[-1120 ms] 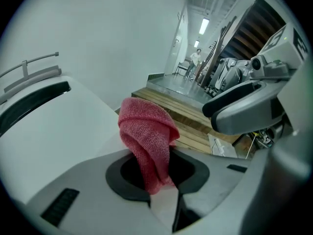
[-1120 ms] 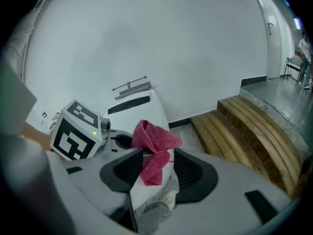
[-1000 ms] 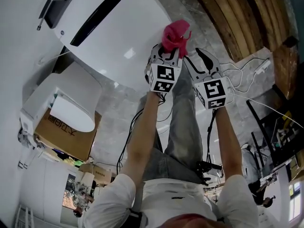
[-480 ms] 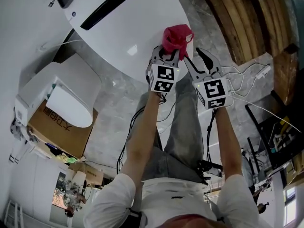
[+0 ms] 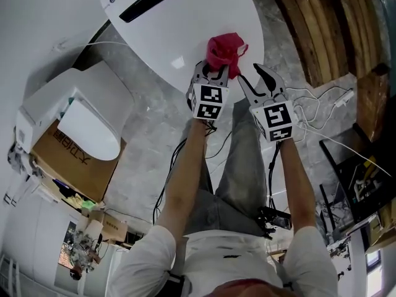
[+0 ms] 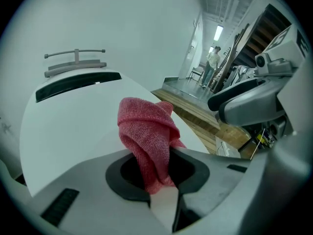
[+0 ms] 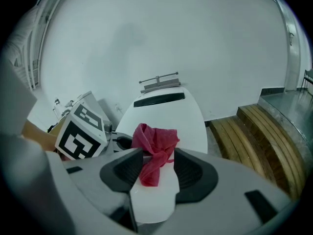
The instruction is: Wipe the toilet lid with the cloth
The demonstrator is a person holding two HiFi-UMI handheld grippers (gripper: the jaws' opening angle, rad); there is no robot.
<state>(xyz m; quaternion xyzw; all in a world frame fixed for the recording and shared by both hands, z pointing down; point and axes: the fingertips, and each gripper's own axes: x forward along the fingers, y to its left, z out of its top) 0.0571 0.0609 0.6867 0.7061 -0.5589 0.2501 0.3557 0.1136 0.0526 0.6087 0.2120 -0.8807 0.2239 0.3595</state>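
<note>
The white oval toilet lid (image 5: 179,36) lies shut, with a dark slot at its far end. A red cloth (image 5: 223,49) bunches up over the lid's near right part, pinched at its lower end by my left gripper (image 5: 215,73), which is shut on it. In the left gripper view the cloth (image 6: 146,131) stands up out of the jaws above the lid (image 6: 68,121). My right gripper (image 5: 255,79) hovers just right of the cloth, open, nothing held. Its view shows the cloth (image 7: 155,148) beyond its jaws and the lid (image 7: 171,114) behind.
A second white toilet (image 5: 86,125) and a cardboard box (image 5: 71,169) stand at the left. Wooden steps (image 5: 309,23) run along the right, with white cables (image 5: 325,98) on the marble floor (image 5: 154,135). A white wall (image 7: 161,33) rises behind the lid.
Both grippers moved forward; the red cloth went from the lid's near right edge to over the lid. The left gripper stayed shut on it.
</note>
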